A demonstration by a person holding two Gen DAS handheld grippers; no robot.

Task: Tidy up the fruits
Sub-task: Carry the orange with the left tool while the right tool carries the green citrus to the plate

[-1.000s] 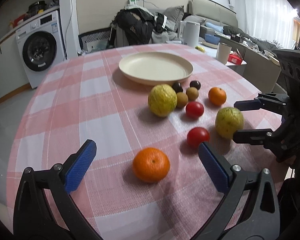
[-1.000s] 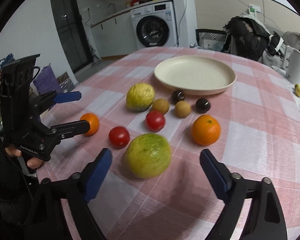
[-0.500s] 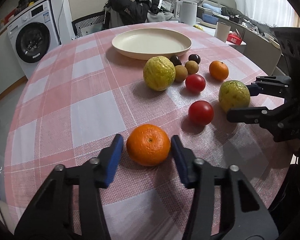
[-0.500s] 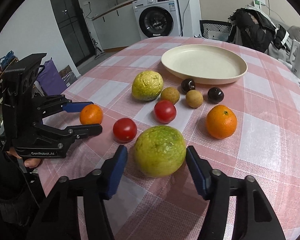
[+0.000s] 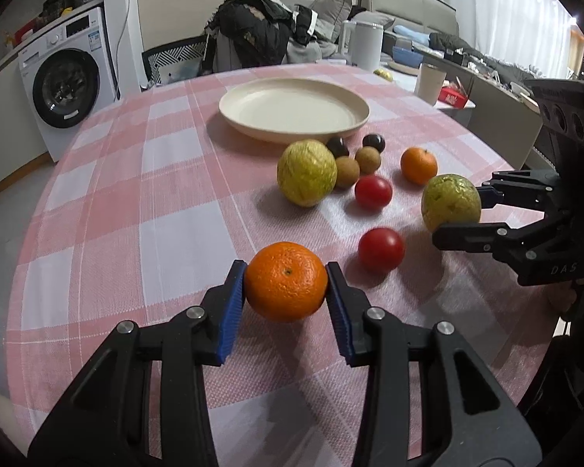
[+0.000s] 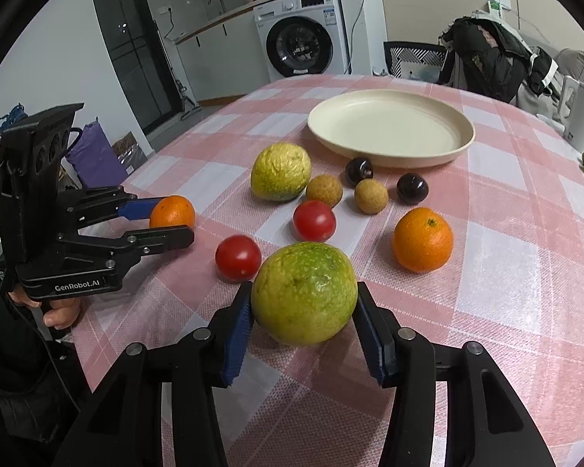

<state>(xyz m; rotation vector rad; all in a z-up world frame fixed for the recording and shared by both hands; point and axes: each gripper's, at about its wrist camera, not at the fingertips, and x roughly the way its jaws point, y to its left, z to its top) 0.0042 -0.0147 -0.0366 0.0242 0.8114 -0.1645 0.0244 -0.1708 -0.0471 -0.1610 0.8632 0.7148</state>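
My left gripper (image 5: 286, 286) is shut on an orange (image 5: 286, 281) near the table's front edge; it also shows in the right wrist view (image 6: 172, 212). My right gripper (image 6: 303, 311) is shut on a green-yellow fruit (image 6: 304, 292), seen at the right in the left wrist view (image 5: 451, 202). Both fruits are at tablecloth level. An empty cream plate (image 5: 294, 109) (image 6: 391, 127) lies beyond the loose fruit: a second yellow-green fruit (image 5: 306, 172), a second orange (image 5: 418, 165), two tomatoes (image 5: 381, 248) (image 5: 373, 192), two brown longans and two dark round fruits.
The round table has a pink checked cloth (image 5: 167, 202). A white kettle (image 5: 364, 48) and a cup (image 5: 430, 83) stand past the far right edge. A washing machine (image 5: 66, 85) and a chair piled with clothes (image 5: 261, 37) are behind the table.
Both grippers moved forward and closed: the left onto the near orange, the right onto the green-yellow fruit. One second ago both were wide open short of the fruits.
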